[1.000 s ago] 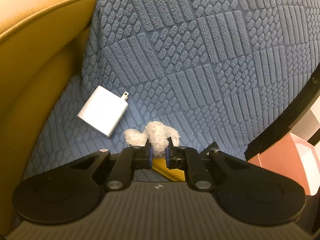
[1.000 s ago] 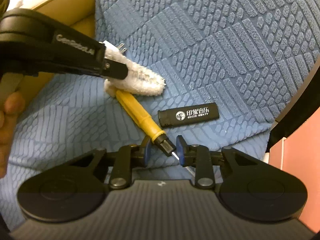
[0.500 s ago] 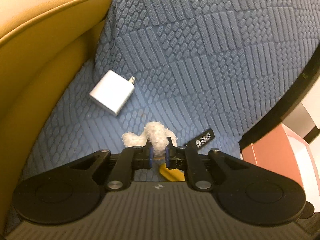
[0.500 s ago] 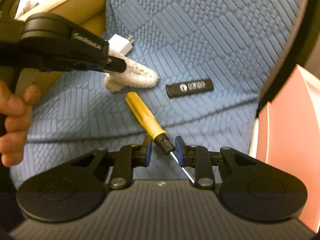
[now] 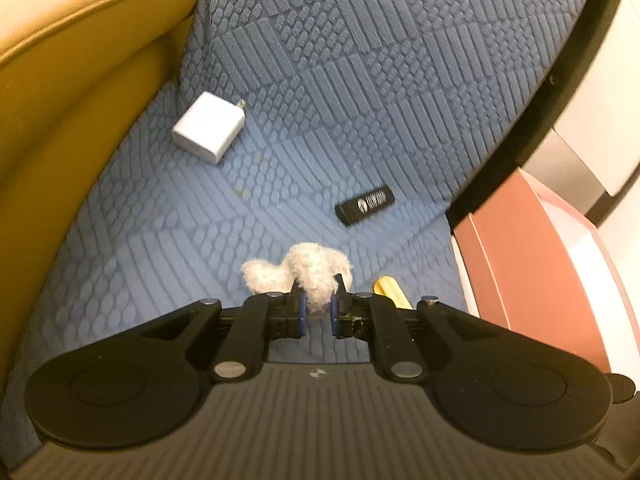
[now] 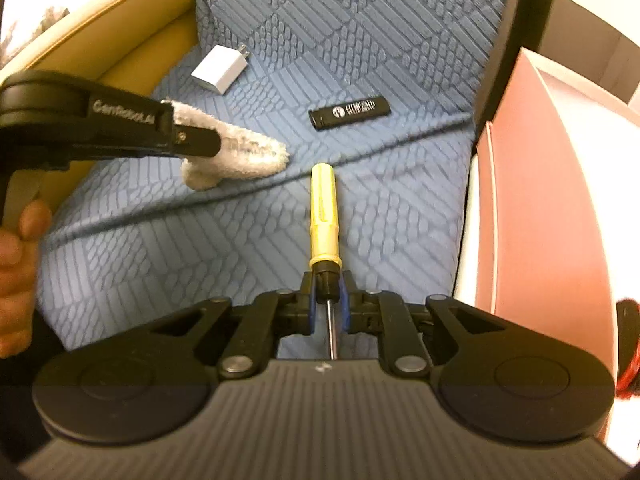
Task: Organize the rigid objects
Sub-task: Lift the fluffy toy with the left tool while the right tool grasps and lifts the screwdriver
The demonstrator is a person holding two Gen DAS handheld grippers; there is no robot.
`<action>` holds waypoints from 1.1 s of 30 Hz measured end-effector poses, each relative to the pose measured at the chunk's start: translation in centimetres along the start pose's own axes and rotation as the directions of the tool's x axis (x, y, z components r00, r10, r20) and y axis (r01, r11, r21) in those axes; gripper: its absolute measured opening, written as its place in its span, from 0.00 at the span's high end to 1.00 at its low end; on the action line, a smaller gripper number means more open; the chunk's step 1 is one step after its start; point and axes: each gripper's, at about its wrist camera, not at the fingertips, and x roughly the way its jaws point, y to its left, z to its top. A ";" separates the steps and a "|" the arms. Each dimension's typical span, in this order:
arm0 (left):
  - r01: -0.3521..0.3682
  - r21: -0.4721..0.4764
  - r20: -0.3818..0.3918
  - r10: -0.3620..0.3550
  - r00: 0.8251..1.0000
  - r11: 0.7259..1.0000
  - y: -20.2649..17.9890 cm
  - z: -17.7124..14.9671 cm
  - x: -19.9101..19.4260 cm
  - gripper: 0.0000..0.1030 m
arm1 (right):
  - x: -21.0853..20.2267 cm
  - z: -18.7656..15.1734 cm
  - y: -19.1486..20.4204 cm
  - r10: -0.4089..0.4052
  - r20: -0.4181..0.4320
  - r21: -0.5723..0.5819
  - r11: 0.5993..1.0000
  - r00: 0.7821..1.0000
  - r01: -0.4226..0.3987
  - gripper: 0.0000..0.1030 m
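Observation:
My left gripper [image 5: 319,307] is shut on a fluffy white sock [image 5: 308,270] and holds it above the blue textured cushion [image 5: 360,80]; the sock also shows in the right wrist view [image 6: 236,156]. My right gripper [image 6: 327,298] is shut on the black collar of a yellow-handled screwdriver [image 6: 323,212], lifted off the cushion, handle pointing away. Its handle tip shows in the left wrist view [image 5: 390,294]. A white charger plug [image 5: 208,127] and a black lighter [image 5: 365,205] lie on the cushion.
A tan leather sofa arm [image 5: 60,100] borders the cushion on the left. A pink open box [image 6: 552,200] stands to the right, beyond the cushion's black edge. A hand [image 6: 16,272] holds the left gripper's handle.
Both grippers have pulled back and risen. The right gripper has lifted the screwdriver off the cushion and swung it so the handle points straight ahead. The pink box has come further into view.

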 end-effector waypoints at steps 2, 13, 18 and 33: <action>0.001 0.006 -0.006 -0.001 1.000 1.000 -0.3 -0.6 -0.4 0.88 | -0.3 -0.6 0.3 -0.013 -0.005 -0.013 1.000 1.000 0.013 0.85; 0.044 0.051 -0.086 -0.039 0.996 0.998 -3.5 -4.7 -2.8 0.87 | -2.3 -3.2 0.2 -0.040 -0.027 0.028 0.999 0.999 0.041 0.85; 0.080 -0.037 -0.144 -0.084 0.986 0.996 -2.8 -4.8 -2.5 0.83 | -2.2 -3.4 -0.5 -0.014 -0.025 0.072 0.997 1.000 0.016 0.83; 0.014 -0.045 -0.170 -0.022 0.985 0.999 -1.8 -4.0 -1.3 0.36 | -0.5 -1.7 -0.3 0.006 0.000 0.039 0.999 1.000 -0.006 0.72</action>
